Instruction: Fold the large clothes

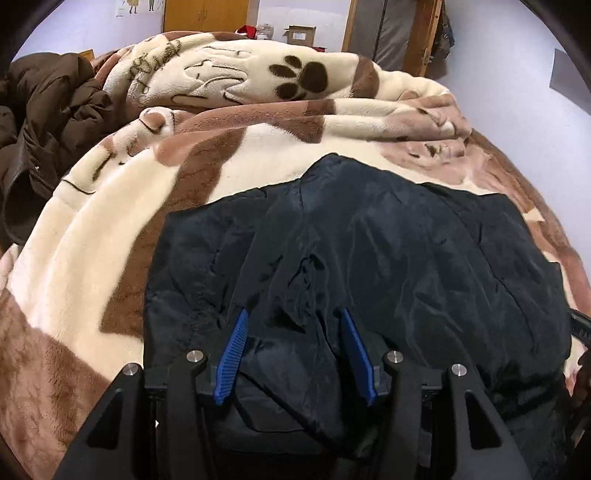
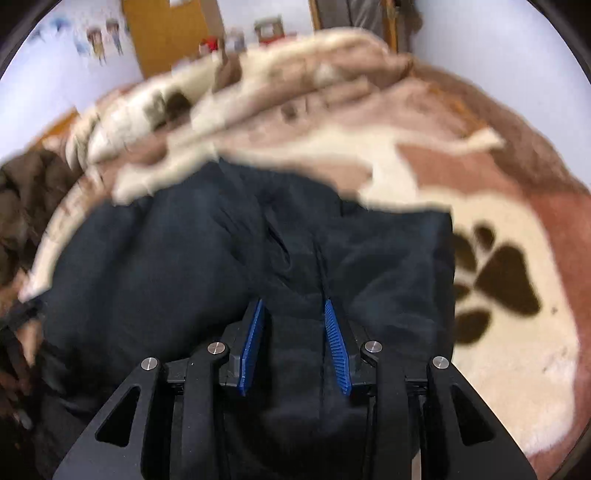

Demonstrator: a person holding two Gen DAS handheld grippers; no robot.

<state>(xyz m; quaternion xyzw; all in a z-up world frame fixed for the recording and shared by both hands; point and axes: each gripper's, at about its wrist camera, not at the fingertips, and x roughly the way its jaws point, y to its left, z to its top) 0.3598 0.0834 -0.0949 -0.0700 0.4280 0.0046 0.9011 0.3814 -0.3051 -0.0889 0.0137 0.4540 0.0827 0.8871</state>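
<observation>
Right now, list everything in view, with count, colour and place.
jacket: one, black, spread on the blanket, nearest the grippers
fleece blanket: one, cream and brown with paw prints, covering the bed
puffer coat: one, dark brown, heaped at the left
cardboard box: one, brown, against the far wall
wooden door: one, orange-brown, far wall
left gripper: blue pads, open over the jacket
right gripper: blue pads, open over the jacket

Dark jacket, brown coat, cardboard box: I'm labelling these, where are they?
Dark jacket (image 1: pixel 388 240), left wrist view, middle of its back.
Brown coat (image 1: pixel 51 110), left wrist view, crumpled middle.
Cardboard box (image 1: pixel 301 35), left wrist view, front face.
</observation>
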